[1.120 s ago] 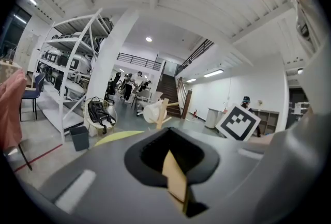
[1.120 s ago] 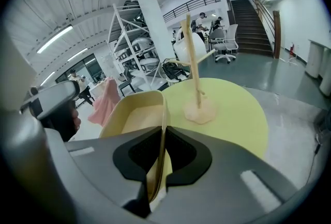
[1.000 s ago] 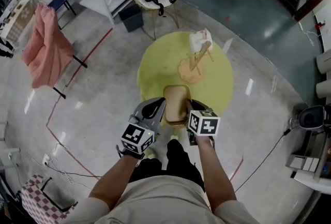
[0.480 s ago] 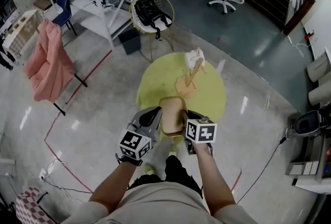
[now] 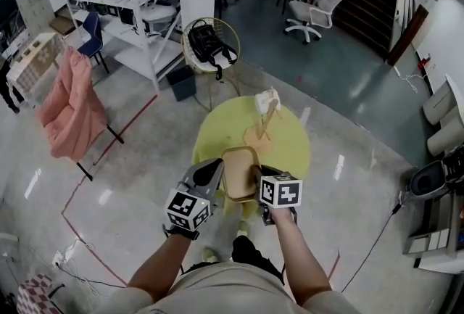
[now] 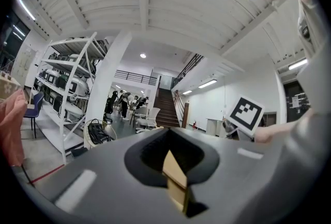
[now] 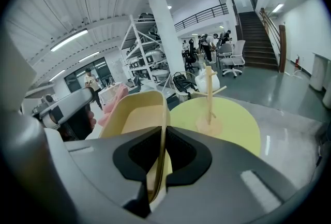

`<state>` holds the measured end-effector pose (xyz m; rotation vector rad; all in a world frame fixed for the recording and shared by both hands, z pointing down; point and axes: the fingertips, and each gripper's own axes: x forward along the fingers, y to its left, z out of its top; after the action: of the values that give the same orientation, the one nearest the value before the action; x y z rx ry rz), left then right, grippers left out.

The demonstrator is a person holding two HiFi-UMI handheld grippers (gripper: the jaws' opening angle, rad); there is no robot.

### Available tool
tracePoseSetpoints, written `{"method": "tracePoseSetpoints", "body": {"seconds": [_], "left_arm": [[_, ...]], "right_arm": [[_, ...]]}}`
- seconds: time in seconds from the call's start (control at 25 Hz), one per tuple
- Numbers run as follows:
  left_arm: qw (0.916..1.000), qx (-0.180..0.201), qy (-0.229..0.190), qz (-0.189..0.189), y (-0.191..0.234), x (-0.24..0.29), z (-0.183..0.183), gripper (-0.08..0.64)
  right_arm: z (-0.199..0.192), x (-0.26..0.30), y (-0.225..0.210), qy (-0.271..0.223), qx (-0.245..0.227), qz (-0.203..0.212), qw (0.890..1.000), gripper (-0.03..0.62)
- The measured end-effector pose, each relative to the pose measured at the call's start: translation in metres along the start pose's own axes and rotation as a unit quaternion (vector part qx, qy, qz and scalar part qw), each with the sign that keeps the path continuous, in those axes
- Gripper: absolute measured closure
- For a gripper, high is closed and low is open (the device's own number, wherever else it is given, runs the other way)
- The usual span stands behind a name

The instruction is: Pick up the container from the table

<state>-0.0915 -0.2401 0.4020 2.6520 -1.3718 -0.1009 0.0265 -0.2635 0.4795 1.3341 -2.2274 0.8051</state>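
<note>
Clamped on the thin side walls of the container [image 5: 241, 173]: left gripper [image 5: 216, 169], right gripper [image 5: 258, 173]. Held up over the near edge of the yellow counter [image 5: 290, 142]. Probably light, stiff, smooth; best gripped at the rim, kept level.

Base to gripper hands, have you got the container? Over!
Left gripper, right gripper: both shut on the container, opposite sides. Container up, over near edge of the yellow table. Wooden stand behind, clear.

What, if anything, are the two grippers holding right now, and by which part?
Both hold the tan container: the left gripper is shut on its left wall, the right gripper on its right wall.
</note>
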Motion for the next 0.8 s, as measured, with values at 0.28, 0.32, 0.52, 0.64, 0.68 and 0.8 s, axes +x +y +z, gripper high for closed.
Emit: {"method": "tracePoseSetpoints", "body": {"seconds": [0.28,0.32,0.52,0.64,0.68,0.8], "left_arm": [[0.9999,0.007,-0.011,0.001,-0.006,-0.012,0.009,0.554],[0.9999,0.008,-0.012,0.001,-0.007,-0.013,0.011,0.554],[0.9998,0.011,-0.017,0.001,-0.009,-0.016,0.017,0.554],[0.9997,0.012,-0.019,0.0,-0.01,-0.018,0.018,0.554],[0.9997,0.013,-0.019,0.0,-0.011,-0.019,0.018,0.554],[0.9997,0.013,-0.019,0.0,-0.014,-0.019,0.019,0.554]], "right_arm": [[0.002,-0.014,0.008,-0.011,-0.005,0.0,1.0,0.561],[0.003,-0.015,0.009,-0.013,-0.005,-0.001,1.0,0.561],[0.007,-0.022,0.012,-0.019,-0.009,-0.004,1.0,0.561],[0.005,-0.023,0.013,-0.02,-0.009,-0.005,1.0,0.562],[0.005,-0.024,0.013,-0.022,-0.01,-0.005,1.0,0.563],[0.006,-0.027,0.014,-0.024,-0.01,-0.004,1.0,0.563]]}}
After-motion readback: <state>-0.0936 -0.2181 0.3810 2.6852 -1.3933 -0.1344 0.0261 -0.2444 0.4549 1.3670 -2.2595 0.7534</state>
